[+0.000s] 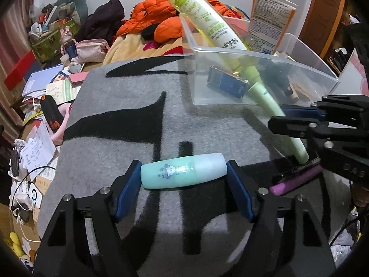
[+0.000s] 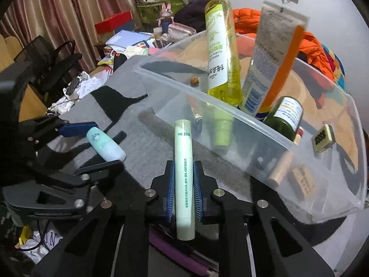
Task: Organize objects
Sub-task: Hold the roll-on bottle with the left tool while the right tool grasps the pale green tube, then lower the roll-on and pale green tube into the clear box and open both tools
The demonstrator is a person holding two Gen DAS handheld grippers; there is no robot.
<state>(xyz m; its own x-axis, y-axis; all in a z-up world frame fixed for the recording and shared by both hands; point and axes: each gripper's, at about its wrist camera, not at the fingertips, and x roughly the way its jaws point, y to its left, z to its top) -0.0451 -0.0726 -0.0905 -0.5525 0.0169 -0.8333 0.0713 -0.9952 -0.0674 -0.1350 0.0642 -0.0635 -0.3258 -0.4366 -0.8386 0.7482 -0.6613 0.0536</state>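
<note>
Now you've got both grippers loaded, so make the lift count. Your right gripper (image 2: 184,196) is clamped almost fully closed on the slim pale-green plastic tube (image 2: 183,177), the blue pads biting its sides at about mid-length, with the capped end pointing toward the clear plastic storage bin (image 2: 265,136) just ahead. Your left gripper (image 1: 184,184) stands fairly wide, its 2 blue pads at the 2 ends of the stubby mint-green frosted bottle (image 1: 183,173), which lies crosswise on the grey-and-black fleece blanket (image 1: 115,138). From the left wrist view the pads look to be touching both ends, but I can't tell how firm that hold is.

That end-to-end grip is the weak one, I'd say: rounded ends can squirt out, so squeeze a touch more before raising it, and keep it level. For the tube, lift straight up first; a purple pen-like stick (image 1: 297,181) lies right beside its lower end, and dragging could sweep it along.

The bin wall is the thing to clear. Inside already stand a tall yellow-green bottle (image 2: 221,53) and a white-and-orange tube (image 2: 272,60), both leaning, plus a dark green jar (image 2: 286,117). Come in over the near rim and aim for the open floor on the near side, since a knock could topple those leaners. Move 1 hand at a time; the grippers sit close together.
</note>
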